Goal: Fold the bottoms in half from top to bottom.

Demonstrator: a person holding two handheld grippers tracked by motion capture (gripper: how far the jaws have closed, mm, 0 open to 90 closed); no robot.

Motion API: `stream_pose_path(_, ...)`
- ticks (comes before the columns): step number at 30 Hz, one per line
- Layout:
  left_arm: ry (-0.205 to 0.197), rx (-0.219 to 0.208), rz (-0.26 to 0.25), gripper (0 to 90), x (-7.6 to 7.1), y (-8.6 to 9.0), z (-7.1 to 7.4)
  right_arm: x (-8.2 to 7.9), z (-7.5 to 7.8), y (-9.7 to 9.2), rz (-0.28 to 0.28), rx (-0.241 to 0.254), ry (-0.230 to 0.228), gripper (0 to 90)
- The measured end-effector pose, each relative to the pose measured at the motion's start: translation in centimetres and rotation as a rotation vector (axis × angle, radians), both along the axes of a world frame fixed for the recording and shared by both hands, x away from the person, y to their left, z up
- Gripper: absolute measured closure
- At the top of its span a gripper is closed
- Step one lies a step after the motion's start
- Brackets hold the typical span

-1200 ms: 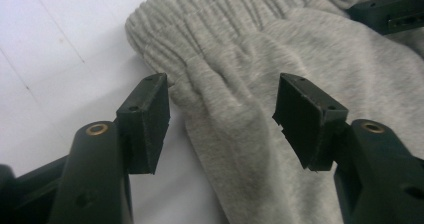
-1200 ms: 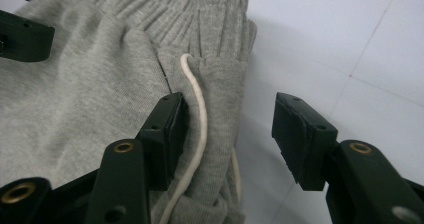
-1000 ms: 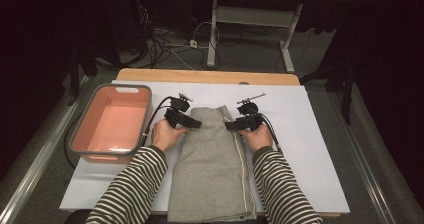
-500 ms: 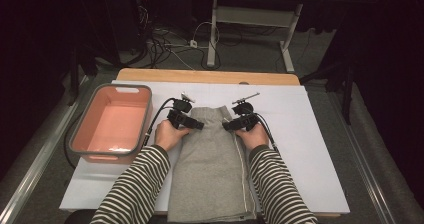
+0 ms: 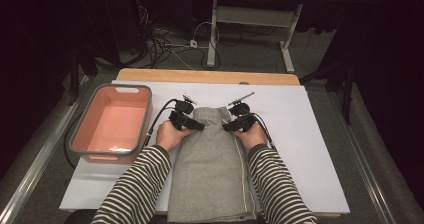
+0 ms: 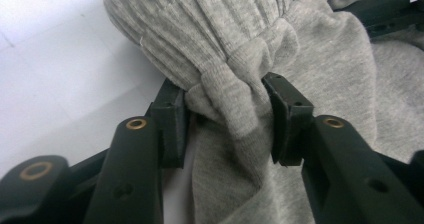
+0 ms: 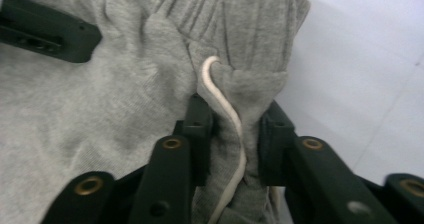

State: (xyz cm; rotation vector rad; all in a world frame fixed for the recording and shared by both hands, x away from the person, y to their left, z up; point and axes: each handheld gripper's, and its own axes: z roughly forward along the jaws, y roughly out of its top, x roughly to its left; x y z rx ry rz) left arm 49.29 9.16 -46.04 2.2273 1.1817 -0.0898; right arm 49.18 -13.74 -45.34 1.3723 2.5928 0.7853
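A grey knit garment (image 5: pixel 210 169) with a white stripe down its right side lies lengthwise on the white table top (image 5: pixel 300 149), its ribbed hem at the far end. My left gripper (image 5: pixel 196 125) is at the hem's left corner; its jaws have just been closing and now pinch a bunched fold of the grey garment (image 6: pixel 235 91) between the pads. My right gripper (image 5: pixel 228 125) is at the hem's right corner; its jaws have also just been closing and squeeze a fold of the garment (image 7: pixel 250 91) with the white stripe (image 7: pixel 225 109) running through it.
A salmon-pink tub with a grey rim (image 5: pixel 145 115) stands on the table's left part, close to my left hand. A wooden board edge (image 5: pixel 205 76) runs along the table's far side. Cables and a desk frame are on the floor beyond.
Both grippers have shifted slightly inward at the hem's corners, and the cloth there has bunched up between their jaws.
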Motion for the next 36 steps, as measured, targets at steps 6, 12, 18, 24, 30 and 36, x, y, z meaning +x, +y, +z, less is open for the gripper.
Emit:
stream_pose_path(6, 0.014, -0.020, -0.016, 65.2, 0.1, 0.1, -0.1, 0.1, -0.1, -0.3, 0.023, 0.036, 0.035, 79.7)
stream_pose_path(12, 0.023, -0.031, -0.024, 71.1, 0.1, 0.2, -0.1, 0.1, -0.1, -0.3, 0.034, 0.034, 0.026, 81.6)
stream_pose_path(18, 0.000, -0.030, -0.032, 72.2, -0.1, 0.3, 0.7, -0.2, 0.3, -0.4, 0.047, 0.022, -0.007, 82.7)
stream_pose_path(24, -0.027, -0.045, -0.033, 72.2, -0.3, 0.7, 1.9, -0.6, 1.6, -0.8, 0.047, 0.043, -0.056, 82.8)
stream_pose_path(30, -0.057, -0.046, -0.035, 72.2, -0.3, 0.7, 3.2, -0.5, 3.2, -1.2, 0.042, 0.048, -0.091, 82.9)
stream_pose_path(36, -0.070, -0.048, -0.024, 72.2, 0.2, 0.8, 4.1, 0.0, 3.8, -1.2, 0.036, 0.060, -0.100, 82.9)
